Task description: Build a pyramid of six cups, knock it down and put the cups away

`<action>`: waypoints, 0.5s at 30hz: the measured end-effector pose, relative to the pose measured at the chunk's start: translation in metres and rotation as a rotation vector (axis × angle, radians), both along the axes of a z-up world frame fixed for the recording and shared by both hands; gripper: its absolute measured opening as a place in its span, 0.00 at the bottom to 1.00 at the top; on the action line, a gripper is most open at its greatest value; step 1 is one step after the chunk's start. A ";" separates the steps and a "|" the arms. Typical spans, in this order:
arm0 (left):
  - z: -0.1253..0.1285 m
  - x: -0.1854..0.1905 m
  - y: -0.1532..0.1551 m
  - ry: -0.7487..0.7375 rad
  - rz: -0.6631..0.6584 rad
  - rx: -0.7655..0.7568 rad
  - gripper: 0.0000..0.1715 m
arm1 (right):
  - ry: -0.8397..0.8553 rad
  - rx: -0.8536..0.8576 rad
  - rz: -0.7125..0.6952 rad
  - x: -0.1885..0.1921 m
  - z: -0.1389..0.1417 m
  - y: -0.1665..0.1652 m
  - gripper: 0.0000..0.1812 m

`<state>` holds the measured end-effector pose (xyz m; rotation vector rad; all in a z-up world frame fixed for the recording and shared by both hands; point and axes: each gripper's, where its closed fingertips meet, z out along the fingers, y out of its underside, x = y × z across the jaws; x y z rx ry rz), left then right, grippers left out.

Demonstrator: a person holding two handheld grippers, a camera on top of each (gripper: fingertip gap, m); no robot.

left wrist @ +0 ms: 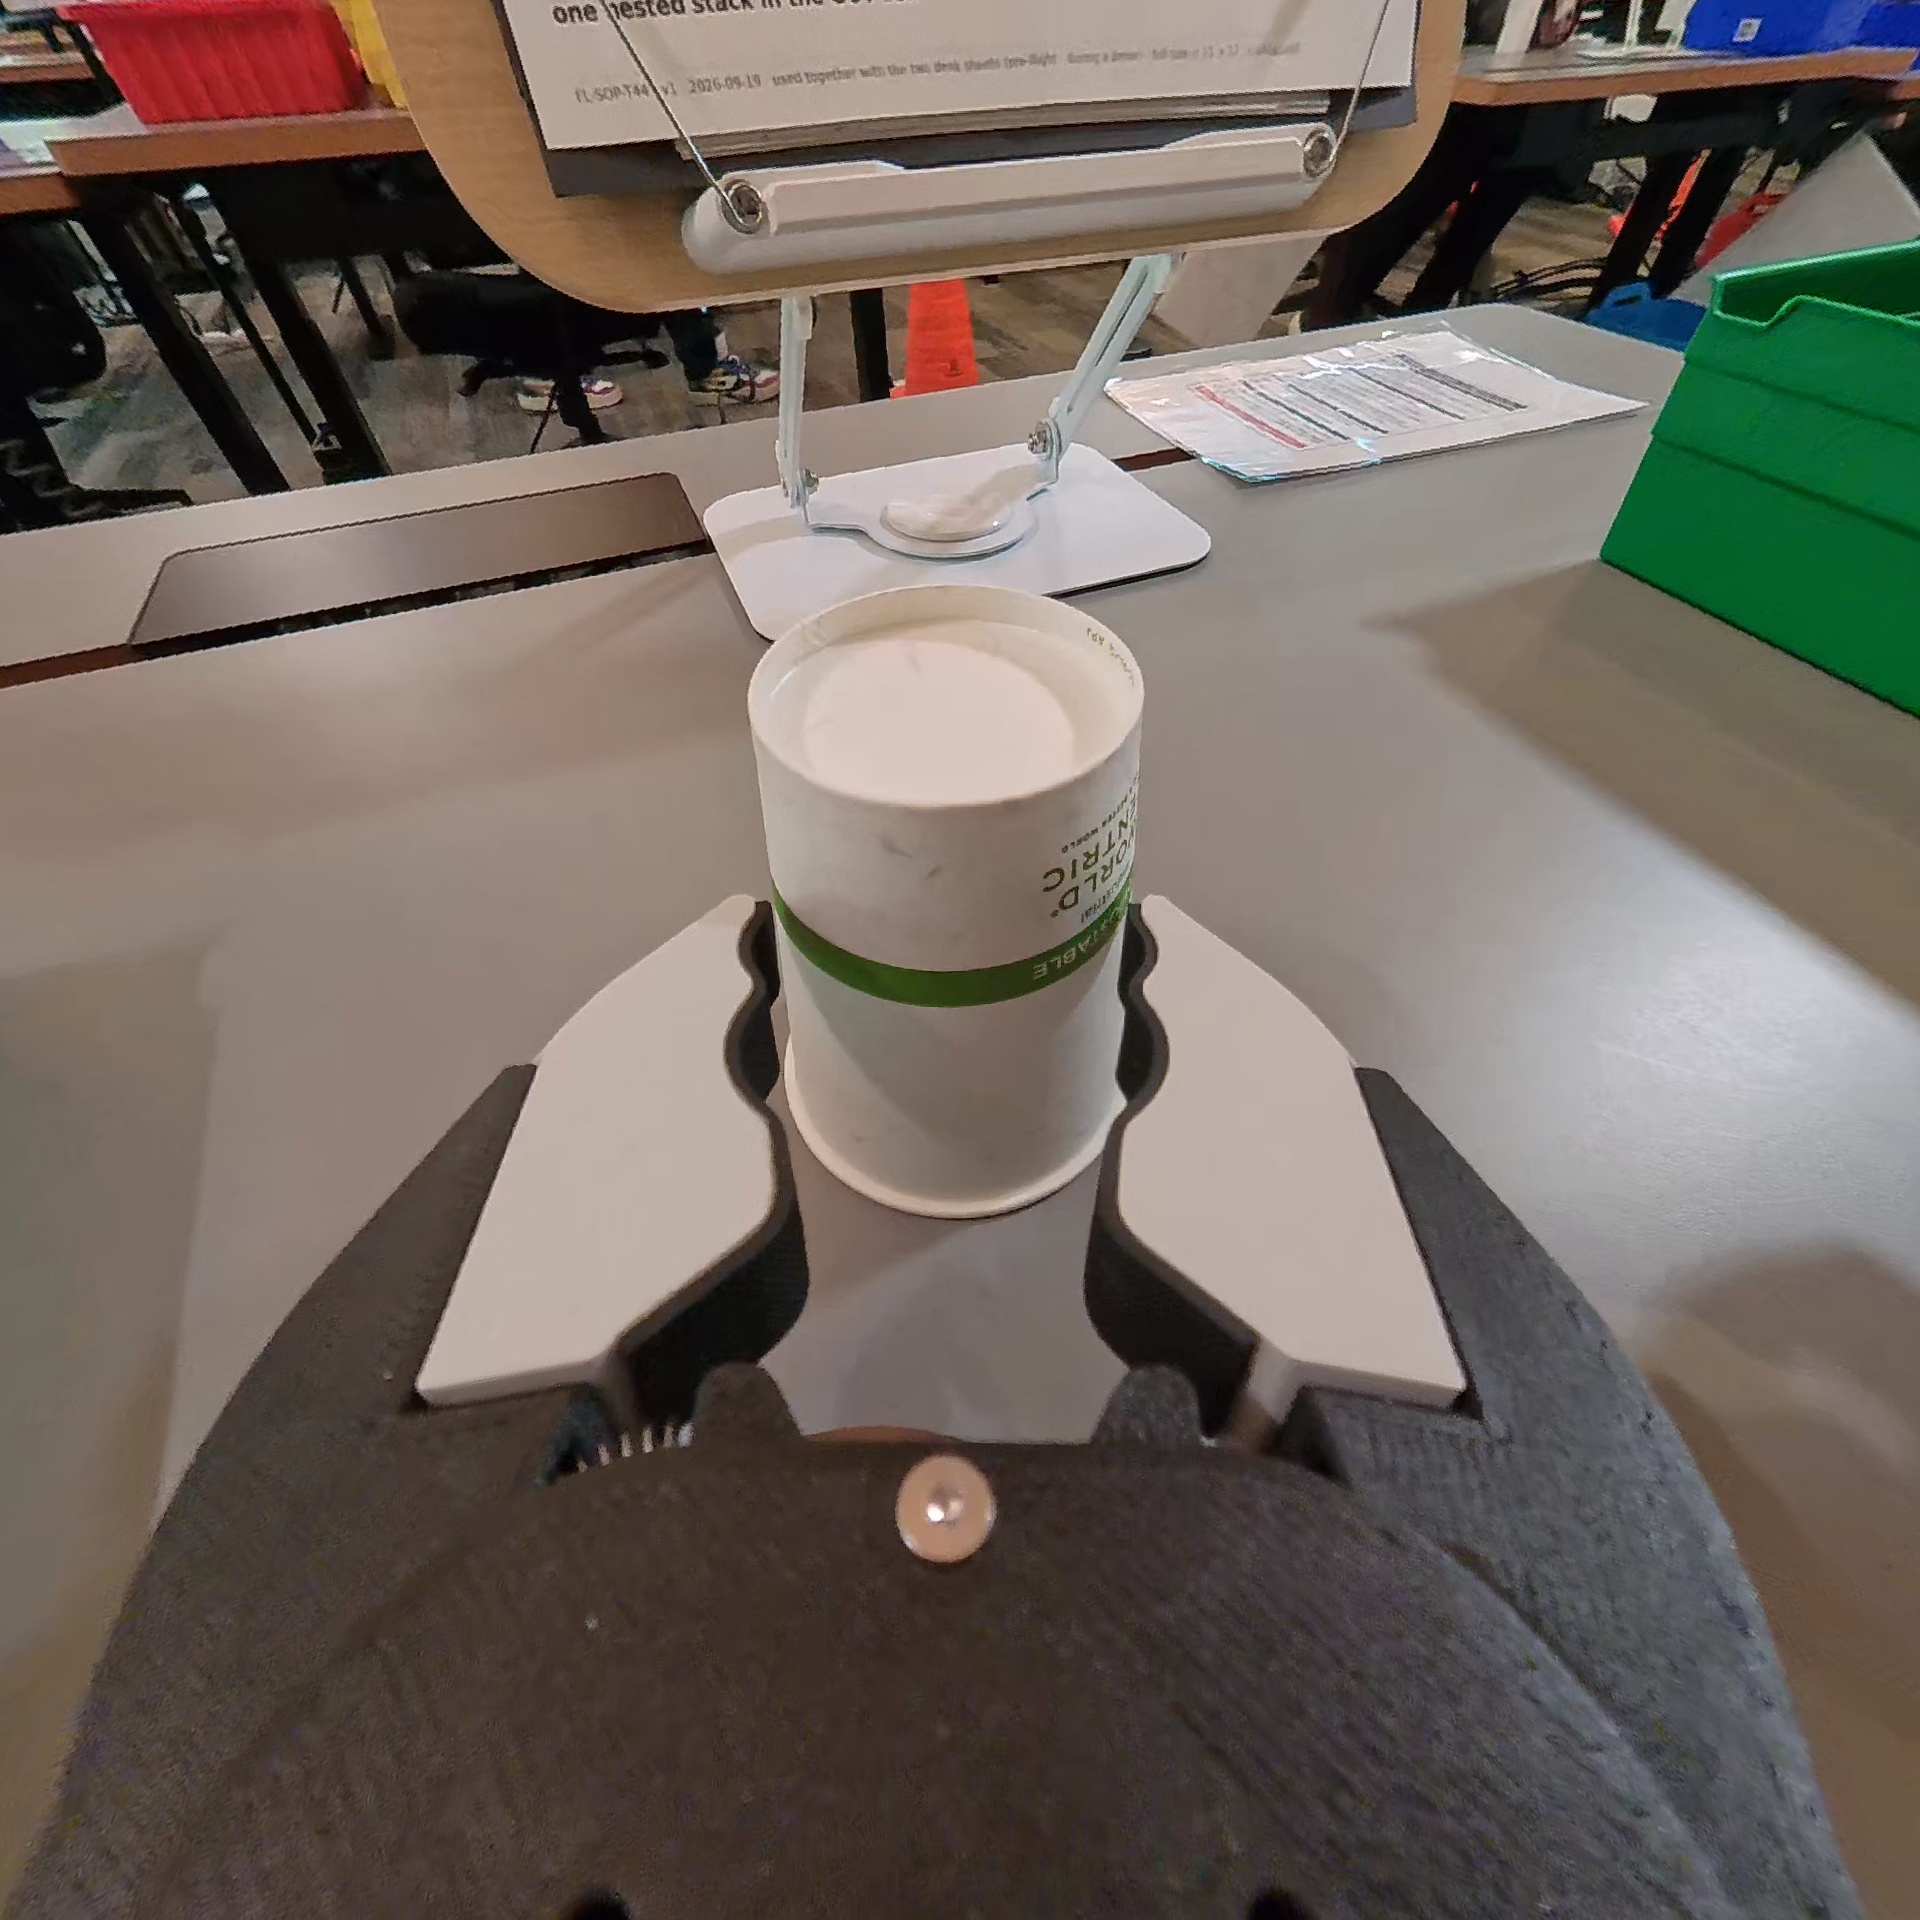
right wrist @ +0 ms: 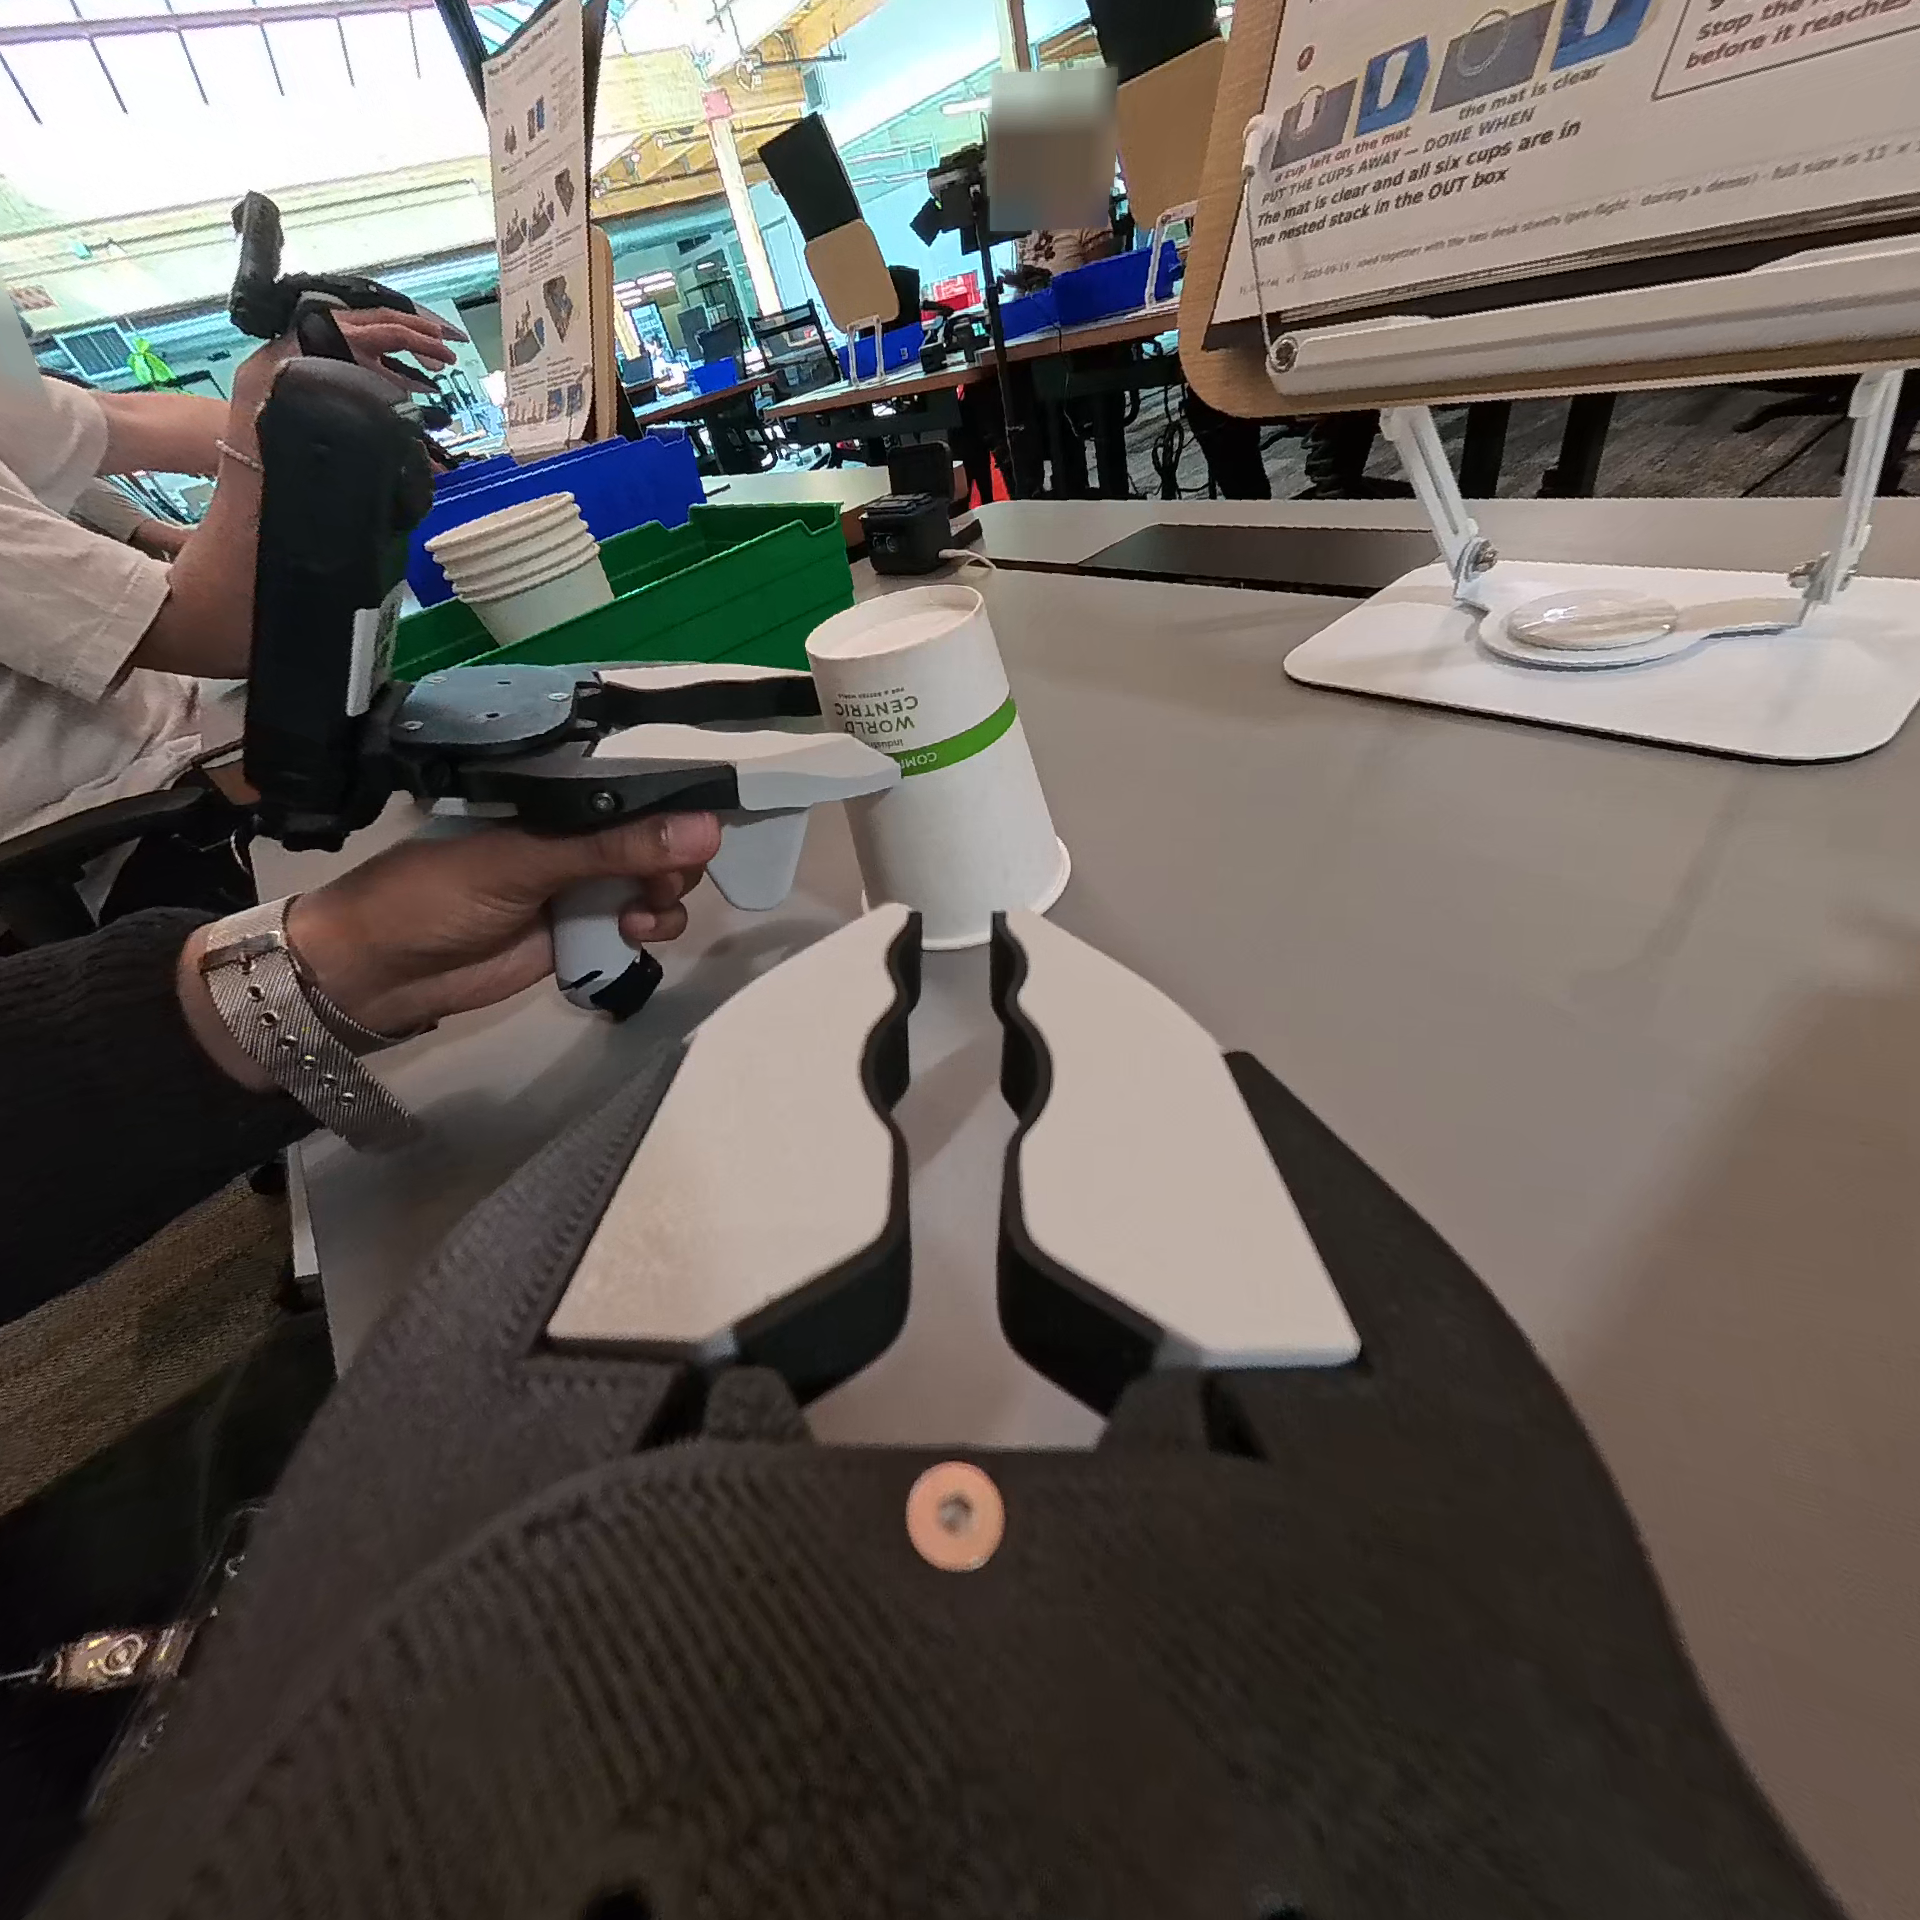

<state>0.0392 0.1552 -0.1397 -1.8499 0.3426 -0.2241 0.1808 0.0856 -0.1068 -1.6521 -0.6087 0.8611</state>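
Note:
A white paper cup (left wrist: 935,852) with a green band stands upside down on the grey table (left wrist: 364,935). My left gripper (left wrist: 948,935) is shut on it, one finger on each side at the band. The right wrist view shows the same cup (right wrist: 935,821), its rim at the table, with the left gripper (right wrist: 852,727) reaching in from the left, held by a person's hand (right wrist: 468,914). My right gripper (right wrist: 956,925) is empty, its jaws almost together with a narrow gap. Its tips are just in front of the cup's rim.
A green bin (right wrist: 727,582) behind the left gripper holds a nested stack of paper cups (right wrist: 525,566); it is at the right in the left wrist view (left wrist: 1787,499). A document stand's white base (left wrist: 956,530) is behind the cup, a laminated sheet (left wrist: 1361,400) beside it.

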 end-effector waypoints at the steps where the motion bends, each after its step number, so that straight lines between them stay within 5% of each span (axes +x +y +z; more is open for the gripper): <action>1: 0.000 0.000 0.000 -0.003 0.000 0.000 0.37 | -0.004 0.003 -0.003 0.001 0.000 0.000 0.07; 15: -0.009 0.006 0.019 -0.009 -0.012 -0.071 0.50 | -0.035 0.011 -0.069 0.023 -0.005 0.000 0.07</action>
